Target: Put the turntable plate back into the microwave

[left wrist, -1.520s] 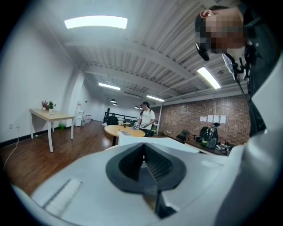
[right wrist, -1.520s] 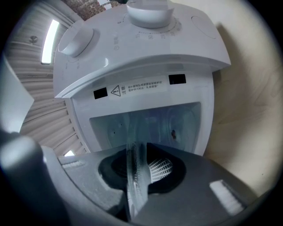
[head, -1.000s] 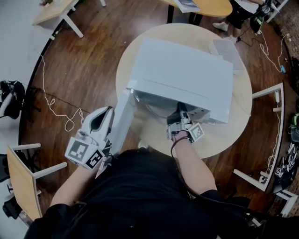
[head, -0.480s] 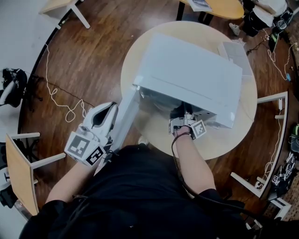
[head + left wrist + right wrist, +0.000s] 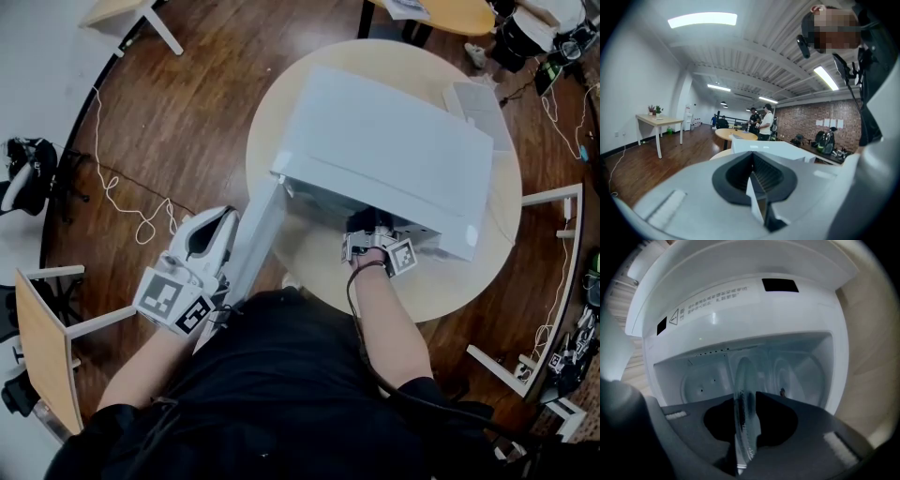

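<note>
The white microwave (image 5: pixel 384 150) stands on a round wooden table (image 5: pixel 450 281), its door (image 5: pixel 251 248) swung open to the left. My right gripper (image 5: pixel 370 230) is at the mouth of the cavity, shut on the clear glass turntable plate (image 5: pixel 743 394). The plate stands on edge between the jaws (image 5: pixel 745 427), its far rim inside the cavity (image 5: pixel 797 366). My left gripper (image 5: pixel 217 220) hangs back beside the open door, jaws together with nothing in them (image 5: pixel 757 187). From there the microwave's top (image 5: pixel 773 150) shows beyond the jaws.
A white flat box (image 5: pixel 478 103) lies on the table behind the microwave. A wooden desk (image 5: pixel 42 352) and a loose cable (image 5: pixel 122 206) are on the floor at left, a white frame (image 5: pixel 548 272) at right. Several people (image 5: pixel 761 123) stand far off.
My right gripper has carried the plate a little further into the microwave's opening. The left gripper has stayed beside the door.
</note>
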{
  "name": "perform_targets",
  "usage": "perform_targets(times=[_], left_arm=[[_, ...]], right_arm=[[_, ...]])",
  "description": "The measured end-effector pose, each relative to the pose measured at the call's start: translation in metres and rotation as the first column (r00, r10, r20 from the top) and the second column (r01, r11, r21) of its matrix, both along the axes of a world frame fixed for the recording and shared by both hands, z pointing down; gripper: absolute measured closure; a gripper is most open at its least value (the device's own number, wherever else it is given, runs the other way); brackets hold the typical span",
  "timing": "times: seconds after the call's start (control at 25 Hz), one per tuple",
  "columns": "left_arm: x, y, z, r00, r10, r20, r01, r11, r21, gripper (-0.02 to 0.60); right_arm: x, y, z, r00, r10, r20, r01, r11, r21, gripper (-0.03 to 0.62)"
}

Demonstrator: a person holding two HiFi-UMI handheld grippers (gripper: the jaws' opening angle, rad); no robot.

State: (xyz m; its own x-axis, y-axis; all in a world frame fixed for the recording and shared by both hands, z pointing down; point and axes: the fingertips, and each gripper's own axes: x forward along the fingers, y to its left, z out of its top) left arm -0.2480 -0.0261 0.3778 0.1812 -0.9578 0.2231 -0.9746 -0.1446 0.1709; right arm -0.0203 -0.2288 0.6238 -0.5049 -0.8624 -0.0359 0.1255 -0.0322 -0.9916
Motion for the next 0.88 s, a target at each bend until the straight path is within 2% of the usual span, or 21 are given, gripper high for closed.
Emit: perform_targets(times=[0.36,0.64,0.88], left_arm=[[-0.005,0.001,0.002,1.0,-0.008,-0.01,0.008,1.0,-0.009,0.576],[-0.011,0.0,0.006,0.999,-0.024,-0.027,0.024,1.0,-0.014,0.577],[-0.013,0.001,0.007,0.999,-0.03,-0.044,0.03,0.999,-0.015,0.577]], right_arm=[[0.003,-0.011,0.027,0.999,0.05,-0.001,-0.05,0.999,-0.018,0.537],[0.006,-0.019,0.027,0.996,0.086,-0.032,-0.087,0.996,-0.034,0.53],[0.001,-0.02,0.02,0.995,0.08,-0.051,-0.082,0.996,-0.042,0.528]])
